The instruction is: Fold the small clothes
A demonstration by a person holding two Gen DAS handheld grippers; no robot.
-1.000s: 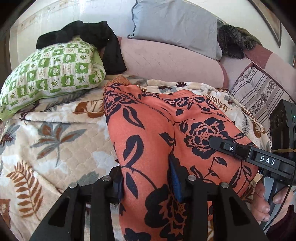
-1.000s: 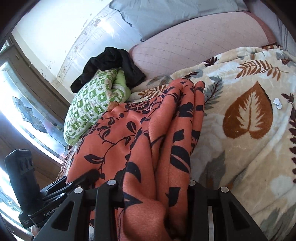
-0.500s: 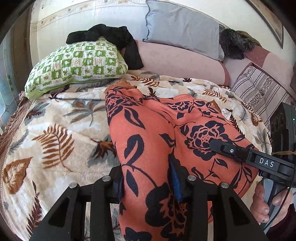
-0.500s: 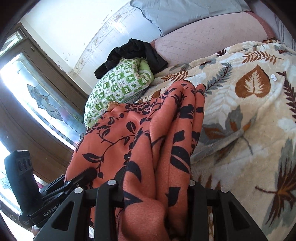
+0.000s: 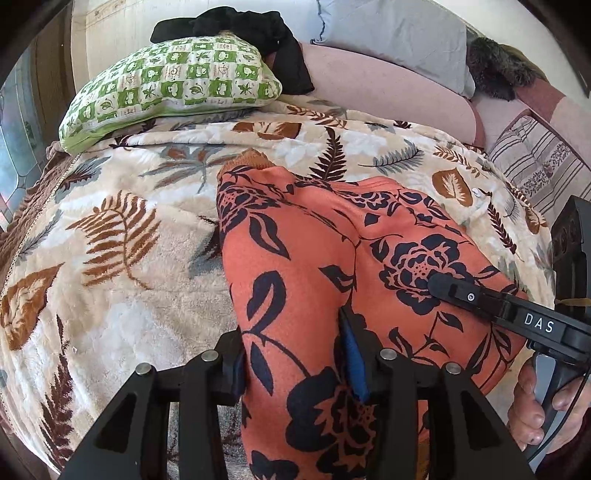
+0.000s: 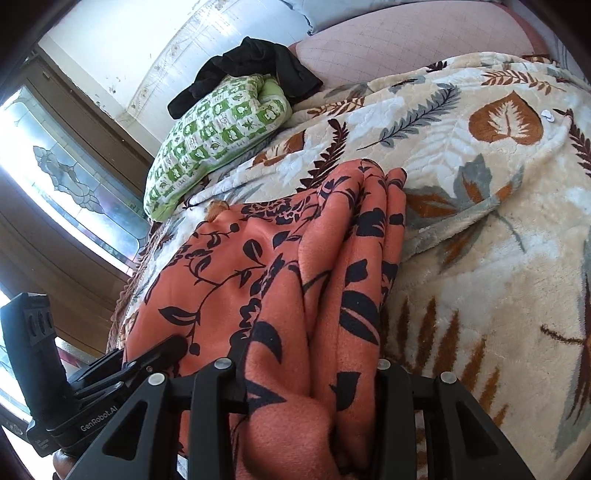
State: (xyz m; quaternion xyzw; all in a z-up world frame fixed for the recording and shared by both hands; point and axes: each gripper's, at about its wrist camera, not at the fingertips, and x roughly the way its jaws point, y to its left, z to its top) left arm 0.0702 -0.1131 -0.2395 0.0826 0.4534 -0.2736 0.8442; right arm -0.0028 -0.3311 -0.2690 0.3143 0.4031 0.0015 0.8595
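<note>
I am gripping the orange garment (image 5: pixel 317 280) in both claws, left gripper (image 5: pixel 295 365) and right gripper (image 6: pixel 306 384); risk: bunched layers slipping, spoiling the fold.

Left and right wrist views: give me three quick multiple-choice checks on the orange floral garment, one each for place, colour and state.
1. Where is the black cloth heap?
A. on the green-and-white checked pillow
B. between the grippers
C. on the striped cushion

2. What colour is the print on the orange floral garment?
A. white
B. black
C. green

3. How is the garment held?
A. by neither gripper
B. by the left only
C. by the left gripper and the right gripper

Answers: 1 A, the black heap drapes over the pillow's far end. 2 B, black leaves and flowers cover it. 3 C, cloth fills both jaws over the leaf-print fleece blanket.
</note>
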